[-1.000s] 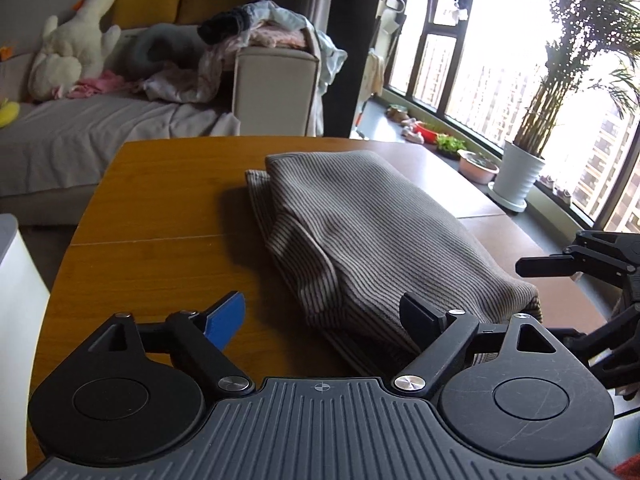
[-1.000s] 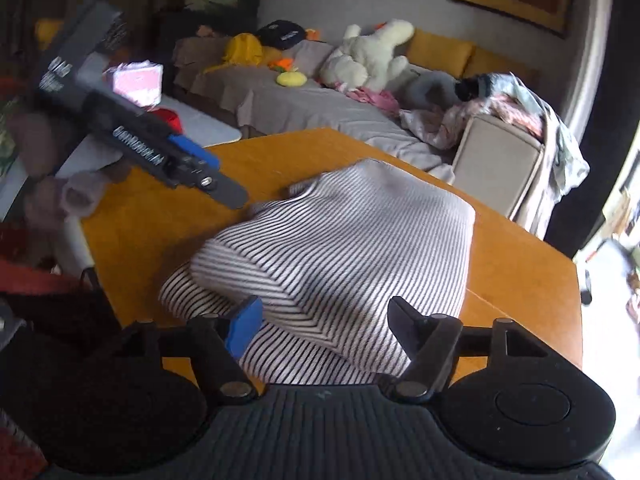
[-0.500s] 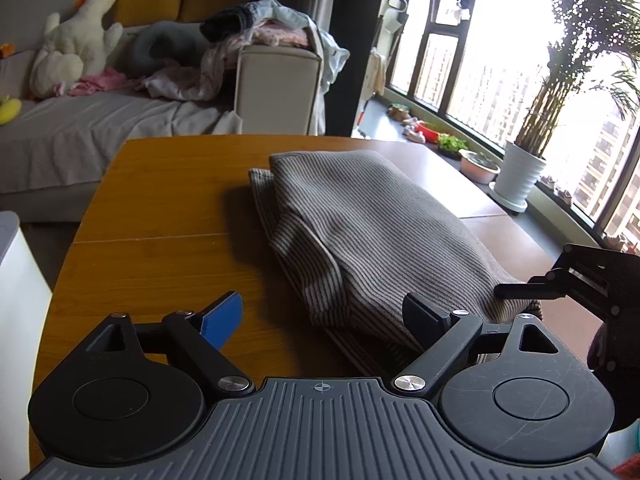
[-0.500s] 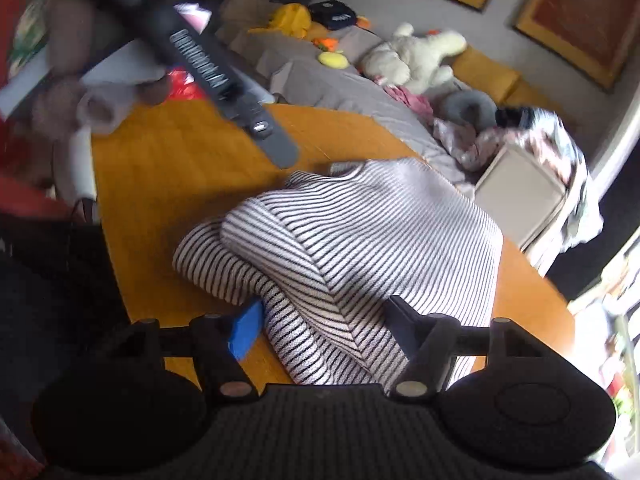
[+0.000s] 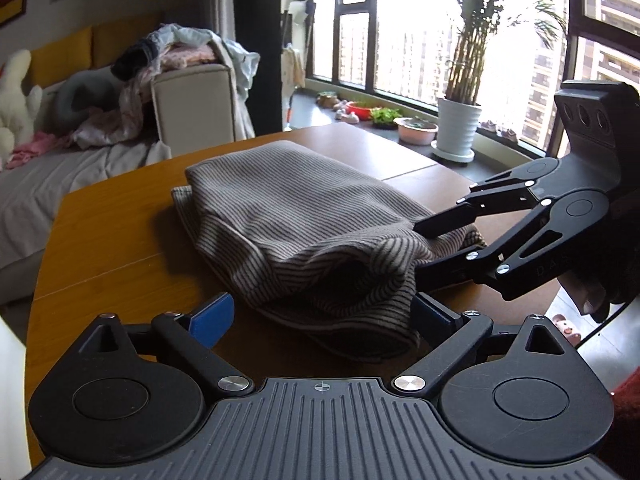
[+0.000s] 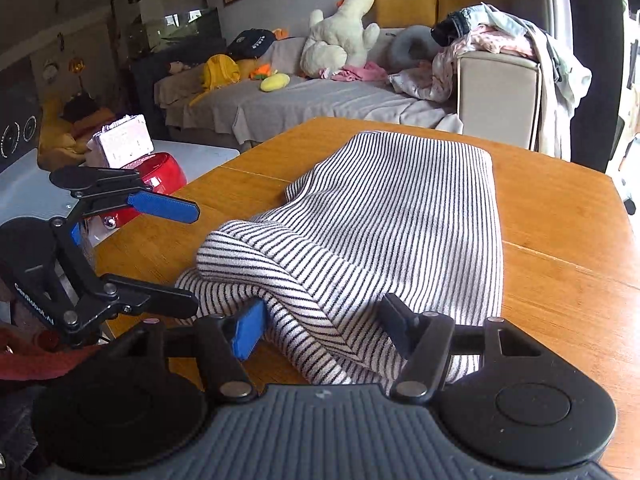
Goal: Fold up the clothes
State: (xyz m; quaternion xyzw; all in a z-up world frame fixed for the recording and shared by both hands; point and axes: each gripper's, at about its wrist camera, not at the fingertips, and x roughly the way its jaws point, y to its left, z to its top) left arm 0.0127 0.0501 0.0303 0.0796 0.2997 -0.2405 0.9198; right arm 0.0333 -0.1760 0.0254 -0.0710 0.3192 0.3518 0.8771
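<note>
A striped knit garment lies folded on the wooden table, its near end bunched and slightly raised. My left gripper straddles that near end; its jaws are opening, and the blue pad stands clear of the cloth. In the left wrist view my right gripper comes in from the right, one finger above and one below the garment's near corner. In the right wrist view a thick fold of the garment fills the right gripper, loosely, jaws partly apart. The left gripper hangs wide at the left.
Bare table runs to the right of the garment. A grey sofa with a white plush toy and a heap of clothes stands behind. A potted plant is by the window. A red object sits beside the table's left edge.
Both grippers have closed in on the garment's near end and rolled. The right gripper's fingers now flank the corner, and the near edge is bunched up. The left jaws stand wider.
</note>
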